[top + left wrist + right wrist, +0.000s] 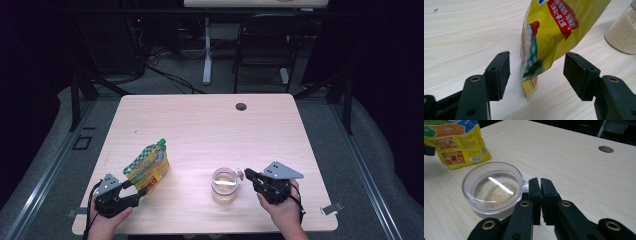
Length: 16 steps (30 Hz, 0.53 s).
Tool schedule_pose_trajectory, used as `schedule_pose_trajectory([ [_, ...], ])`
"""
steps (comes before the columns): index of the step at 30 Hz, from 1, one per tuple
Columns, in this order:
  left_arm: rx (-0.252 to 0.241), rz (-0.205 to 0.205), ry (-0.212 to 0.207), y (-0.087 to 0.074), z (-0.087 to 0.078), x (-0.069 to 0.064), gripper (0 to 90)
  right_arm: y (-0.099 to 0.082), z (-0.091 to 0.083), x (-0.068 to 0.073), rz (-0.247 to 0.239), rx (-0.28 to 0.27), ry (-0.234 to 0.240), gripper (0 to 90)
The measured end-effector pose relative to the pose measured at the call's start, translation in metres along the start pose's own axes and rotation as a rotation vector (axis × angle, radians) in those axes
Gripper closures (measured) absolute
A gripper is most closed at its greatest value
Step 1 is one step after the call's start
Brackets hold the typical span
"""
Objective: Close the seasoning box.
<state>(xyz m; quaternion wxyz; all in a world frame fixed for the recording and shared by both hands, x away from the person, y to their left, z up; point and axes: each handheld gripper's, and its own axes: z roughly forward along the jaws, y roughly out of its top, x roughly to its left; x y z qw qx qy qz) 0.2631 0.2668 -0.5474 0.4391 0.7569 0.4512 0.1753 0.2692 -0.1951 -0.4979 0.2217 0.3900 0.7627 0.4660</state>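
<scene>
A yellow stand-up pouch [147,167] with a green cap stands tilted on the wooden table [200,130], near the front left. My left gripper [137,189] is open, and the pouch's lower corner [554,30] sits between its pads without touching either. To the right stands a clear glass jar [223,186] with pale grains in the bottom [492,192]. My right gripper [248,175] is just right of the jar. Its jaws [540,182] are shut with a hairline gap, next to the jar's small glass handle [524,184]. Nothing shows between them. The pouch's back [456,142] rises behind the jar.
A round cable hole [241,106] is in the table's far edge. The jar [622,35] stands right of the pouch. A dark chair [265,45] and a desk leg stand beyond the table. The front edge runs just below both hands.
</scene>
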Motion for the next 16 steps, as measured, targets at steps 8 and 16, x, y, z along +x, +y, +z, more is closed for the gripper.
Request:
schedule_pose_trajectory([
  [8,0.009,0.005,0.0,0.001,0.002,0.003,38.3,-0.023,0.009,-0.023,0.033,0.037,-0.07,68.9],
  [16,0.014,0.008,0.004,0.001,0.003,0.003,38.3,-0.035,0.016,-0.037,0.121,0.067,-0.088,53.9],
])
